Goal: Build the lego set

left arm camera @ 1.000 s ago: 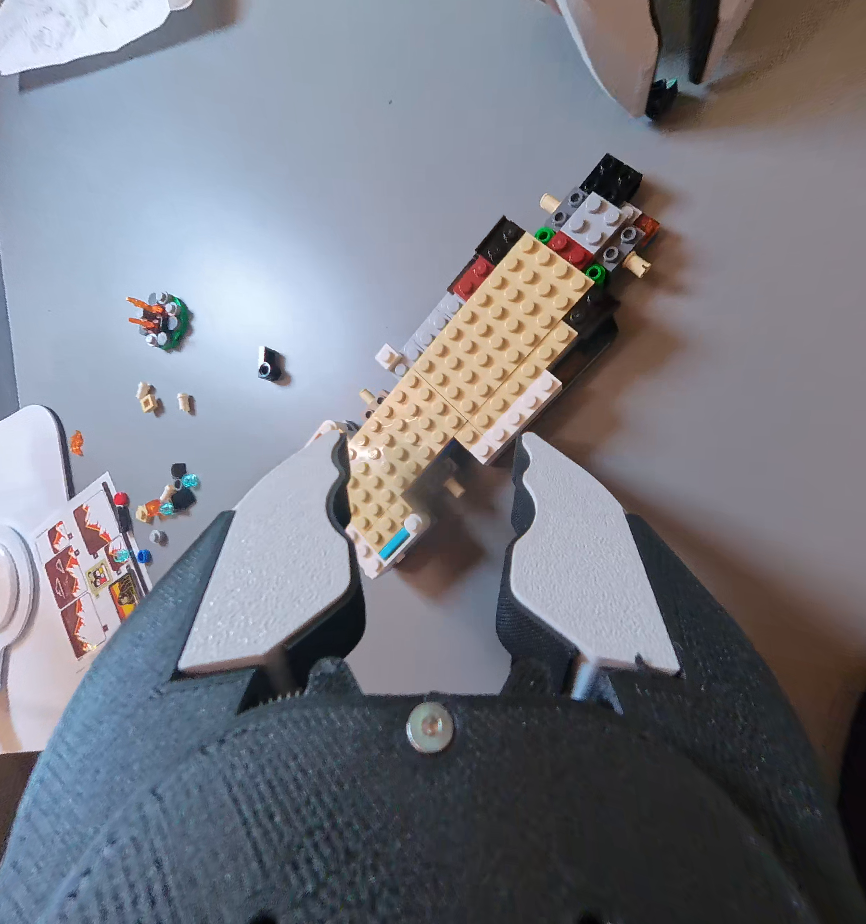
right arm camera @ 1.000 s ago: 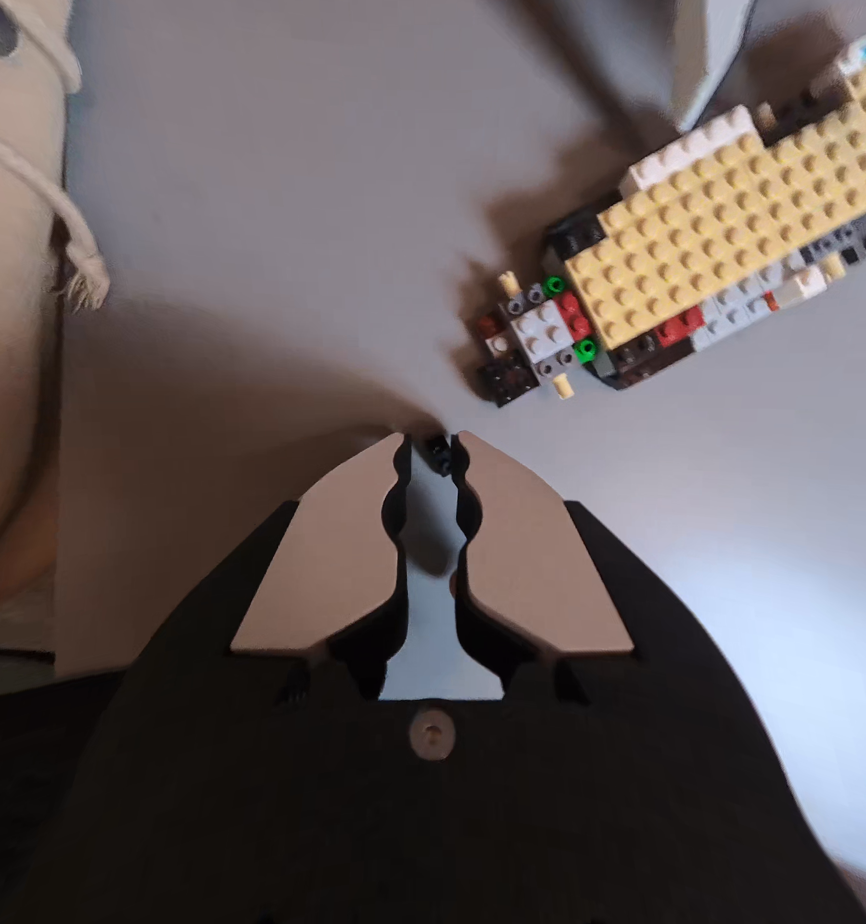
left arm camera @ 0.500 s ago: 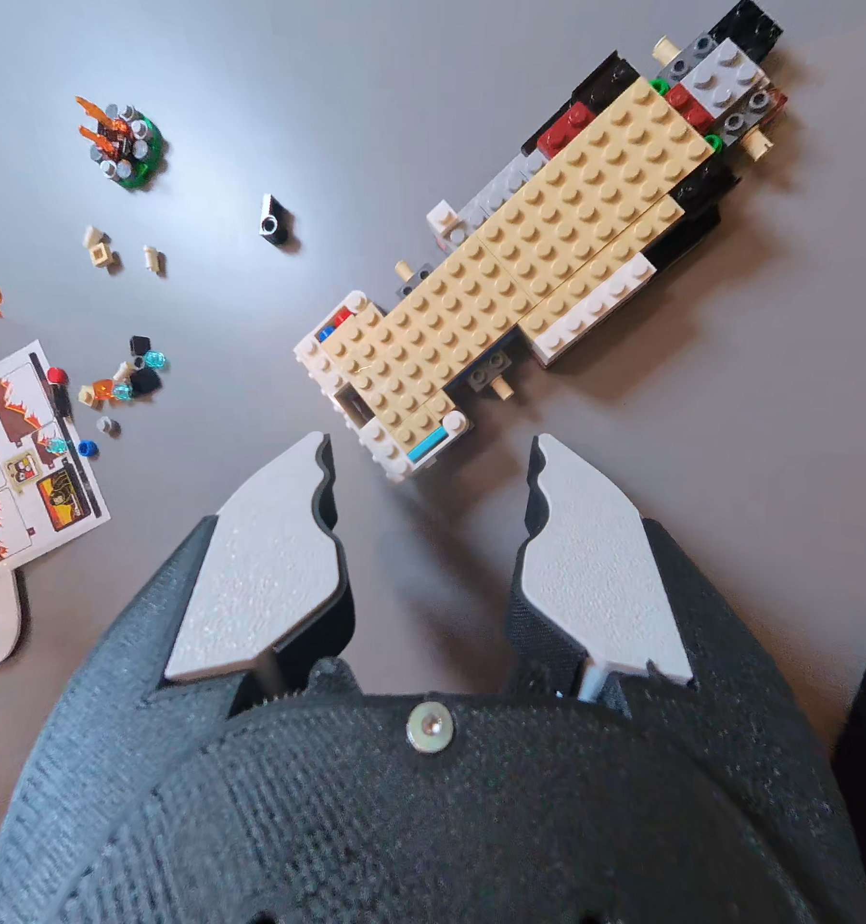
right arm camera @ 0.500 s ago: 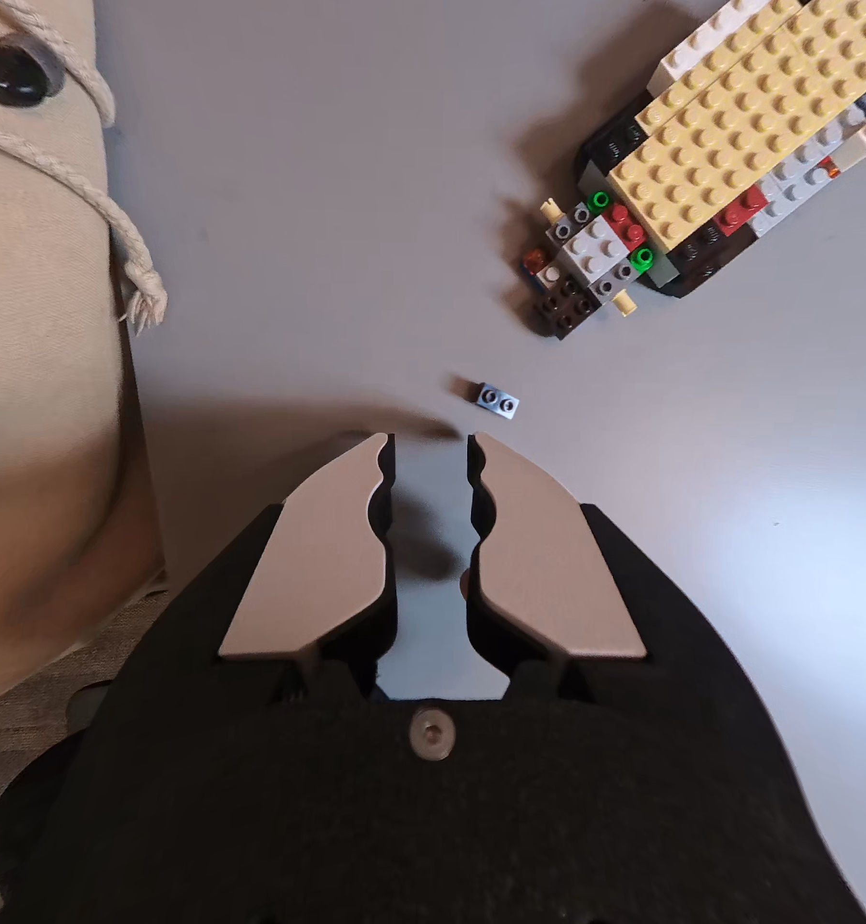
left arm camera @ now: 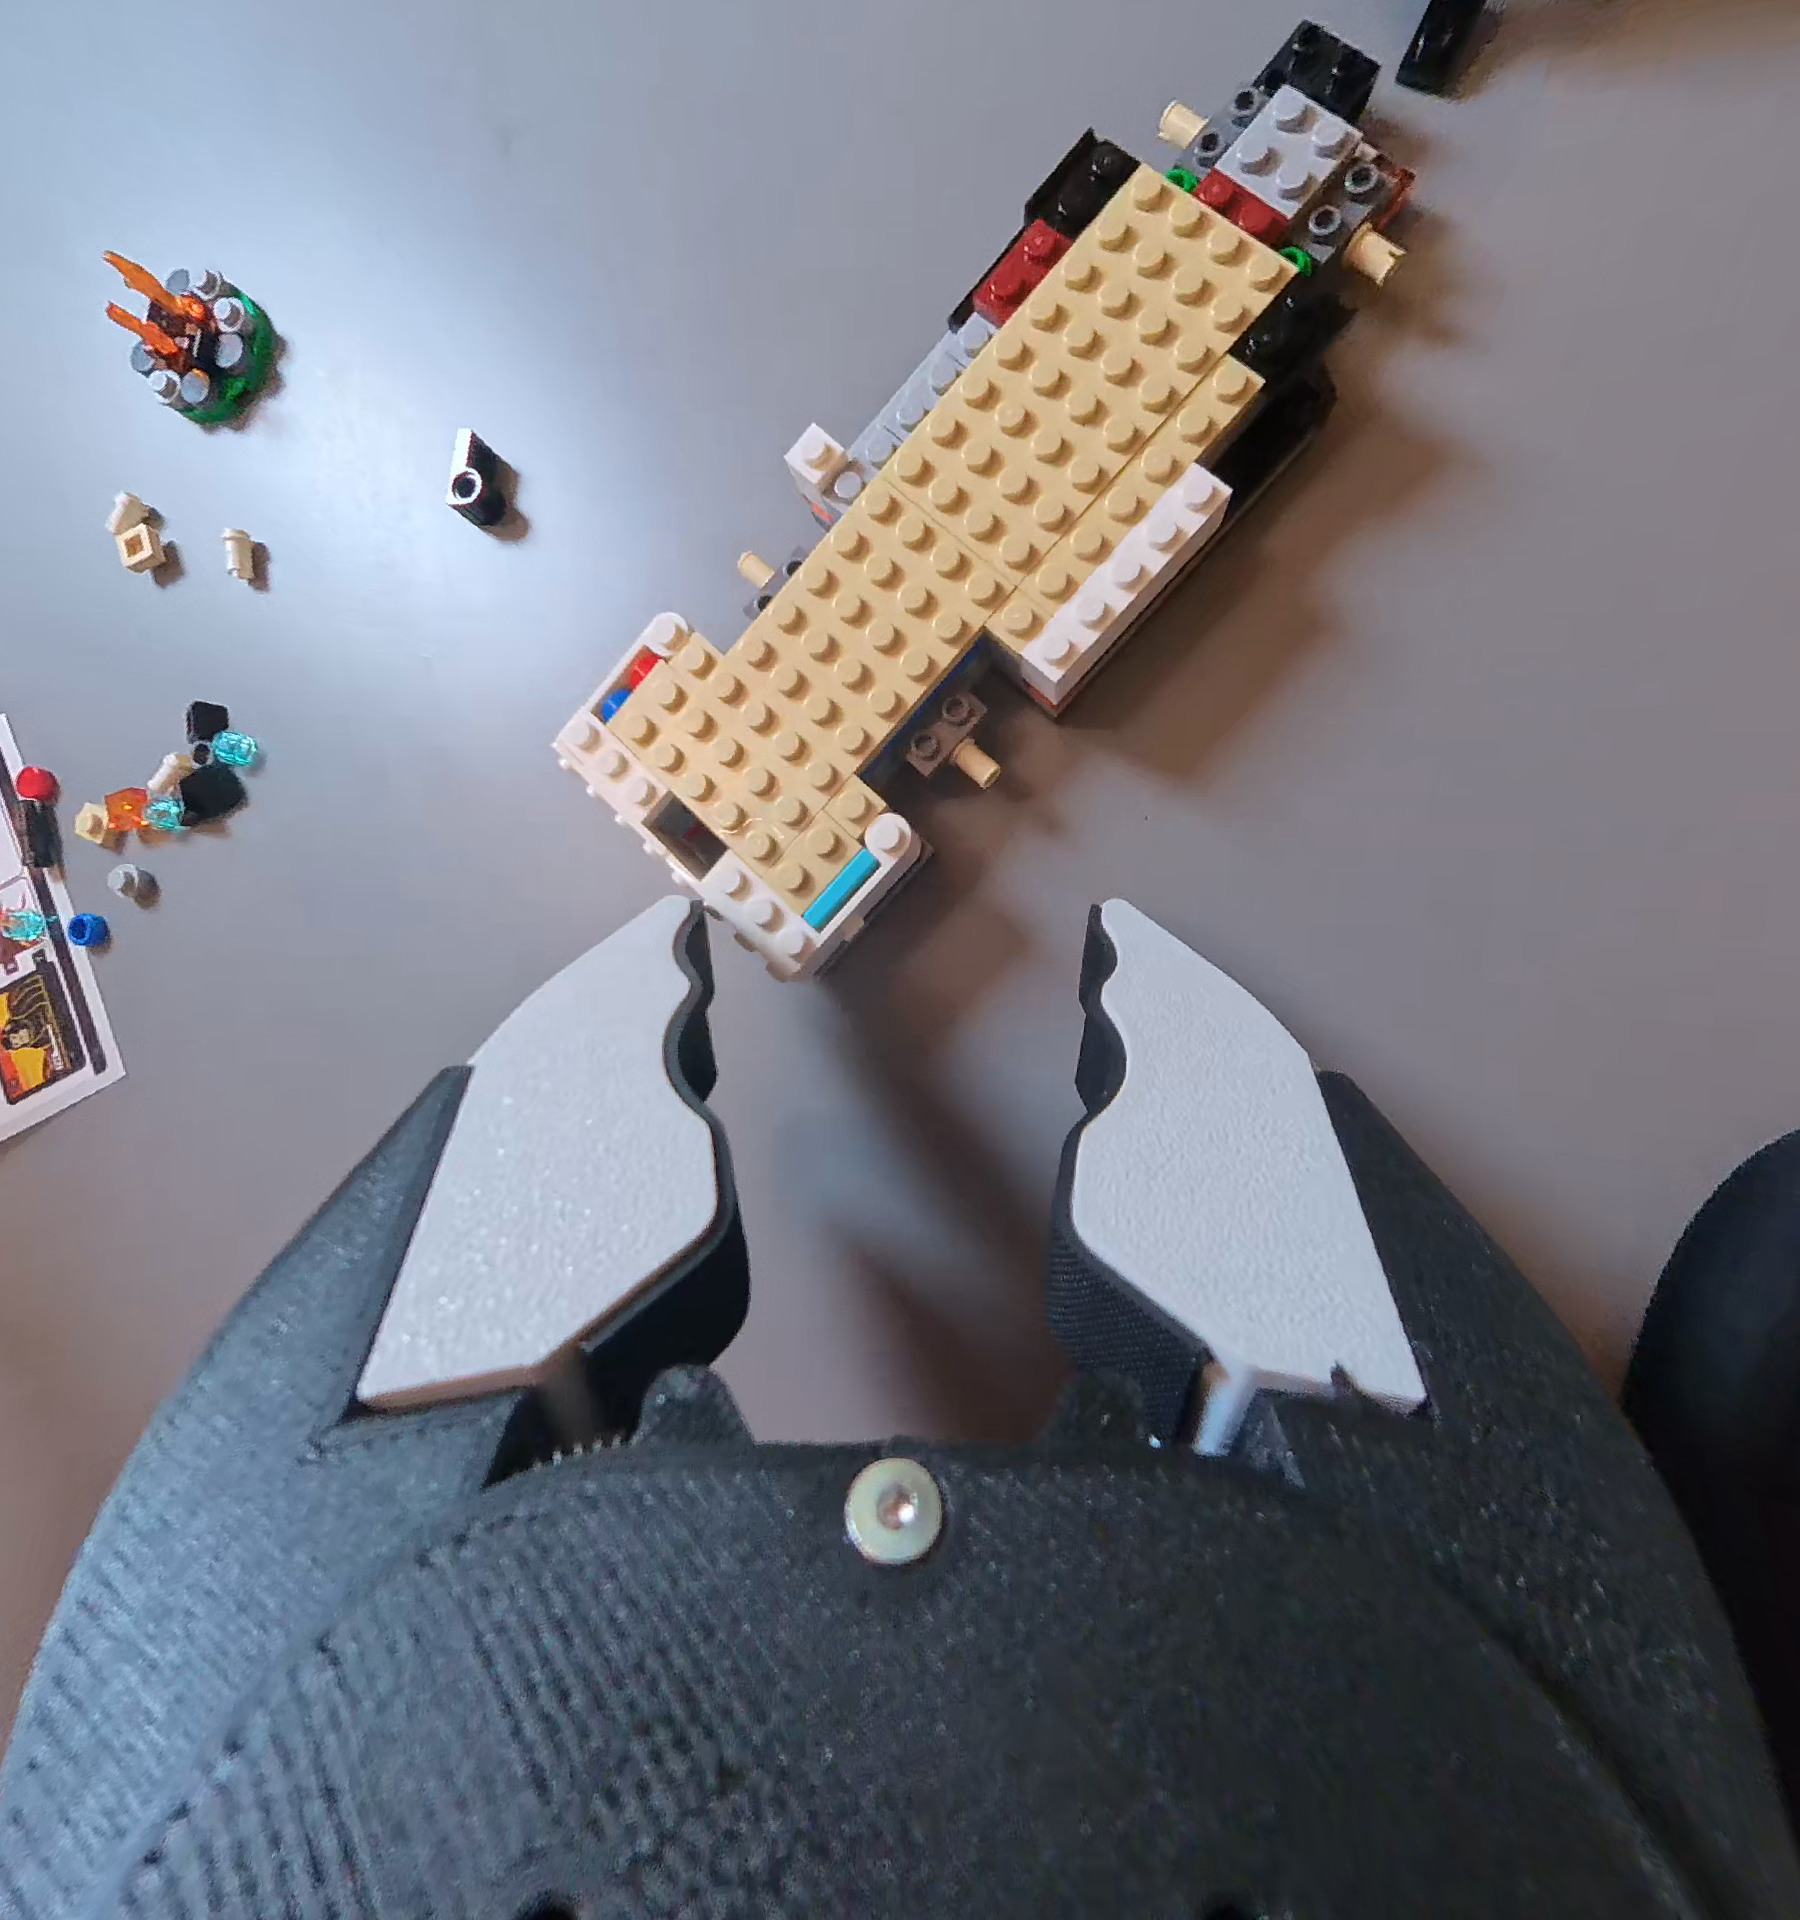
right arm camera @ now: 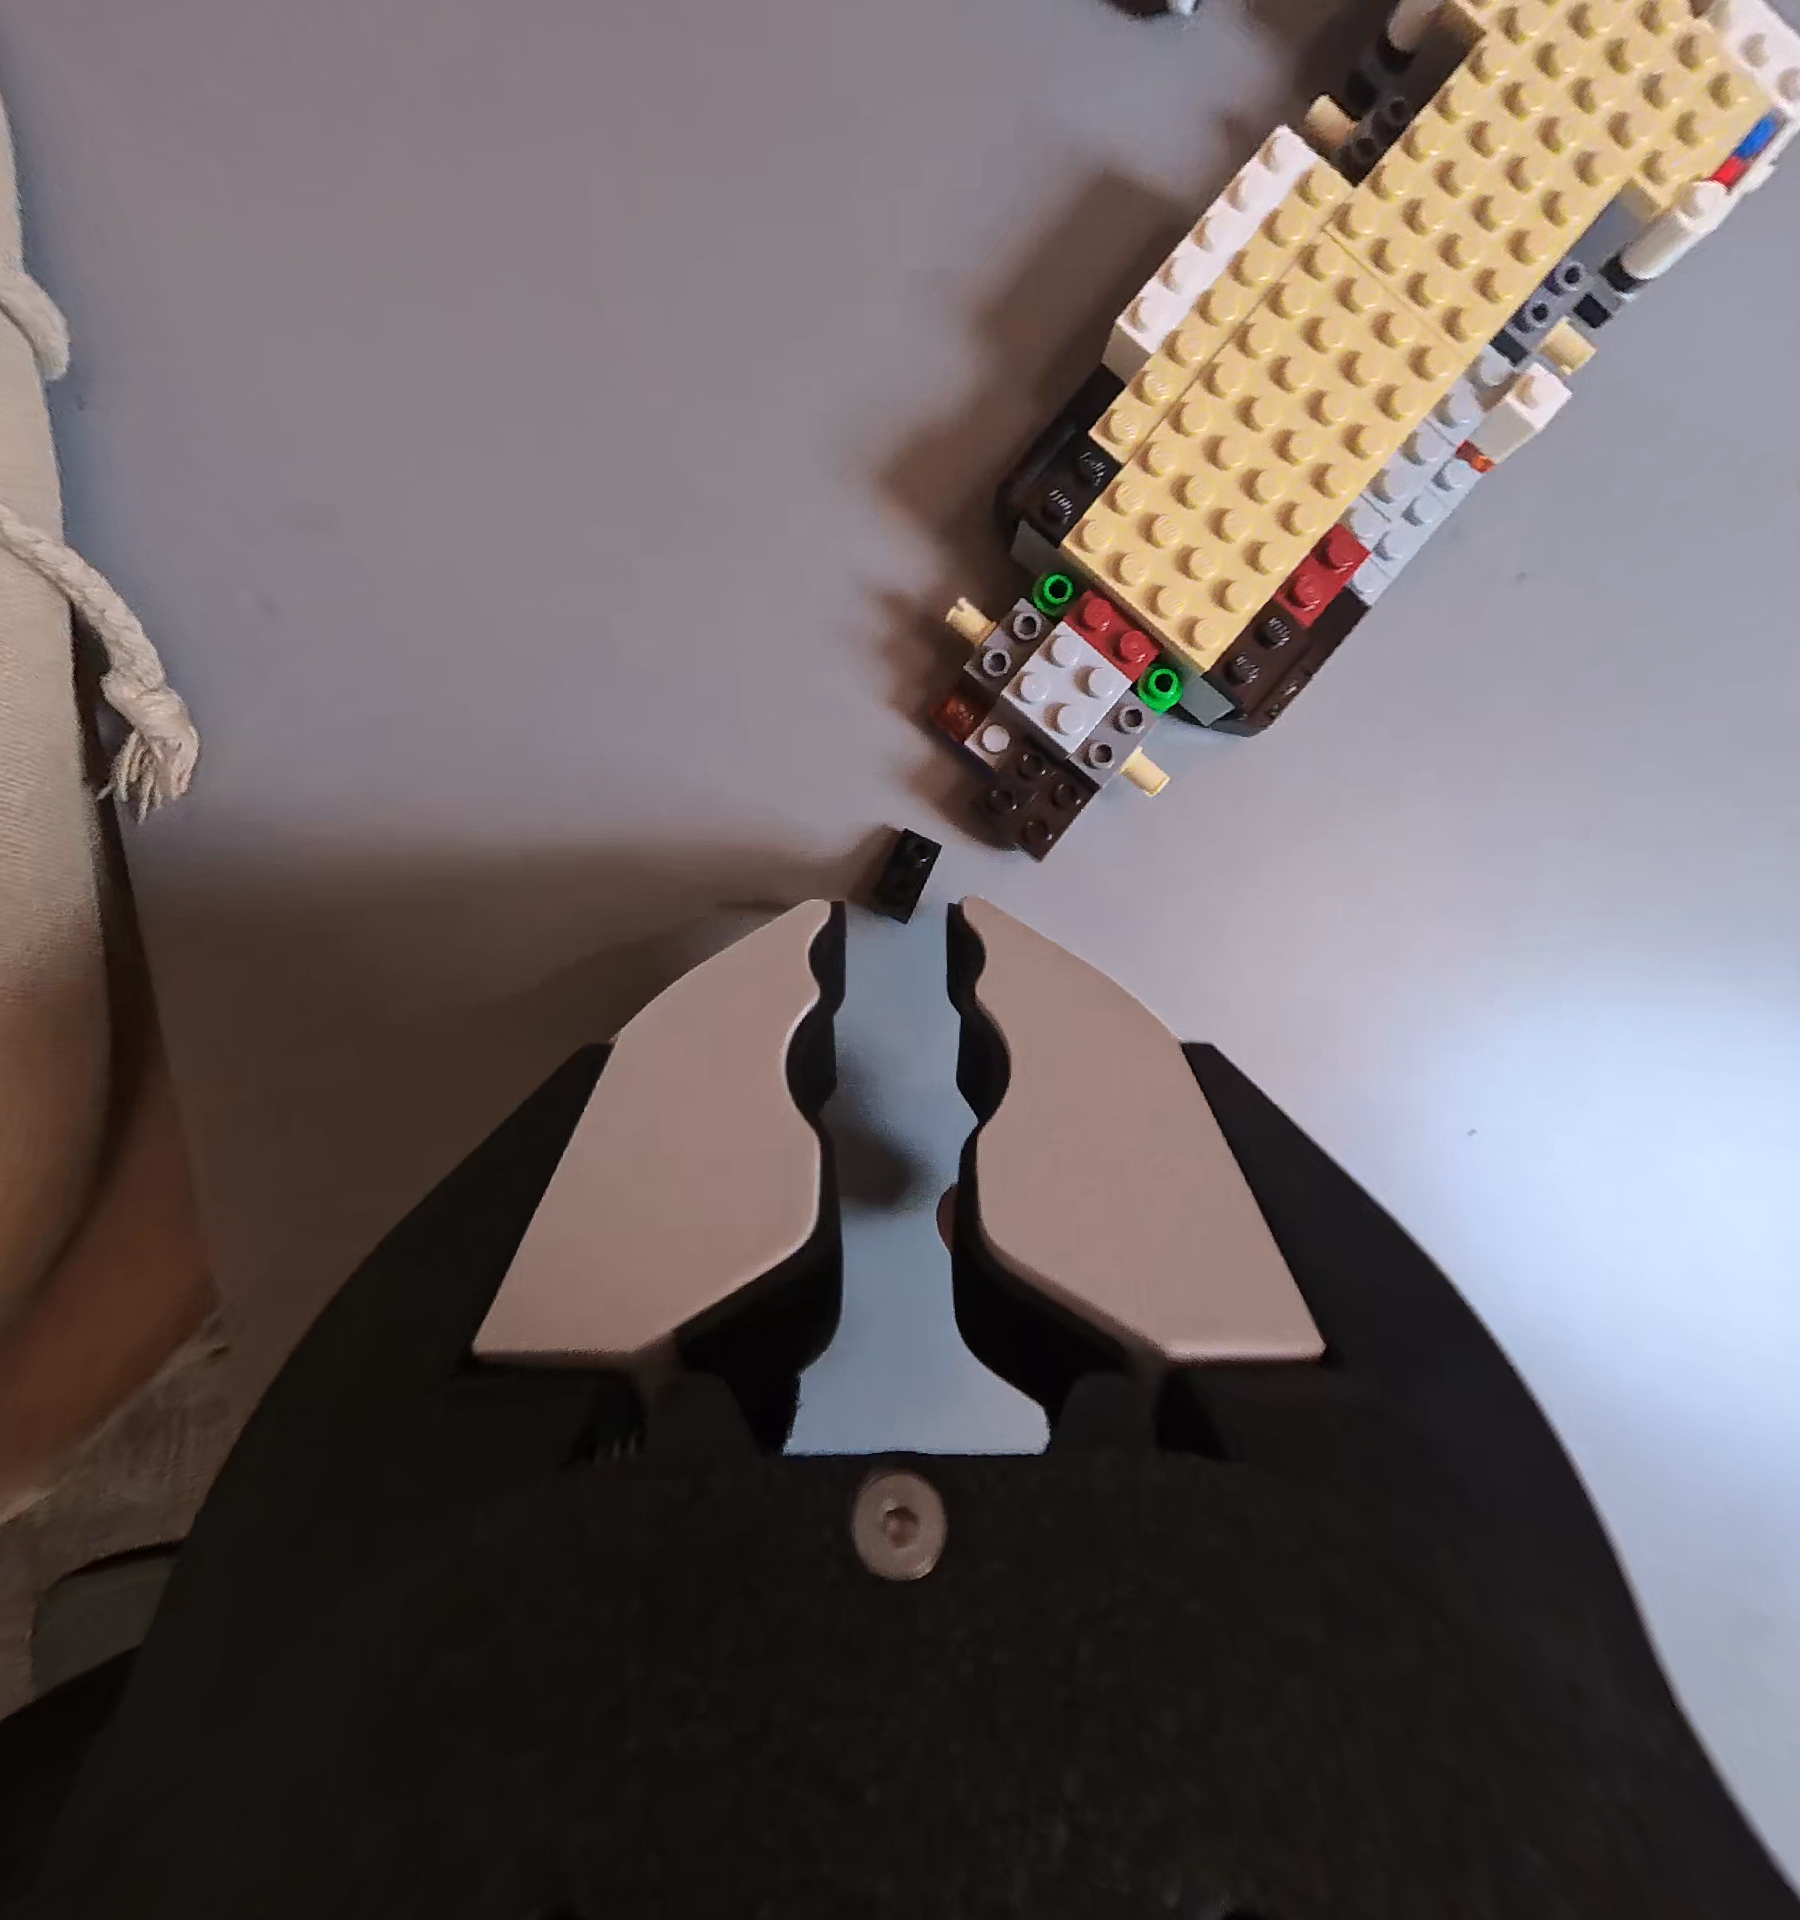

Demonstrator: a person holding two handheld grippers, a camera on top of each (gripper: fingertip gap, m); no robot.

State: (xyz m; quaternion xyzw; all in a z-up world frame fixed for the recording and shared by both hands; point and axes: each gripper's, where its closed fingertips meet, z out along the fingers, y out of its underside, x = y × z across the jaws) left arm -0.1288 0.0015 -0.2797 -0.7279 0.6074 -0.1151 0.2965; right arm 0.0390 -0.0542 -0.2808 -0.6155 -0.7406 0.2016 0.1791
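Note:
A long brick model (left arm camera: pixel 979 540) with a tan studded top lies on the grey table (left arm camera: pixel 1395 831). My left gripper (left arm camera: pixel 894 914) is open wide and holds nothing. Its left fingertip (left arm camera: pixel 667 935) is right beside the model's white near end, and the right fingertip stands apart from it. In the right wrist view the model (right arm camera: pixel 1291 436) lies ahead to the right. My right gripper (right arm camera: pixel 896 909) is open with a narrow gap and holds nothing. A small black two-stud plate (right arm camera: pixel 904 873) lies on the table just past its tips, close to the model's dark brown end (right arm camera: pixel 1031 800).
Left of the model lie a green round base with orange flame pieces (left arm camera: pixel 200 332), a small black piece (left arm camera: pixel 475 483), tan bits (left arm camera: pixel 148 540), a cluster of tiny coloured parts (left arm camera: pixel 169 790) and a sticker sheet (left arm camera: pixel 2 956). Beige cloth with a cord (right arm camera: pixel 13 623) fills the right view's left edge. Some 20 cm of space lies between my two pairs of fingers.
My right gripper let go of the small black plate, drew back, and now sits close behind it with jaws narrower. My left gripper released the model's end, pulled back, and has neared it again.

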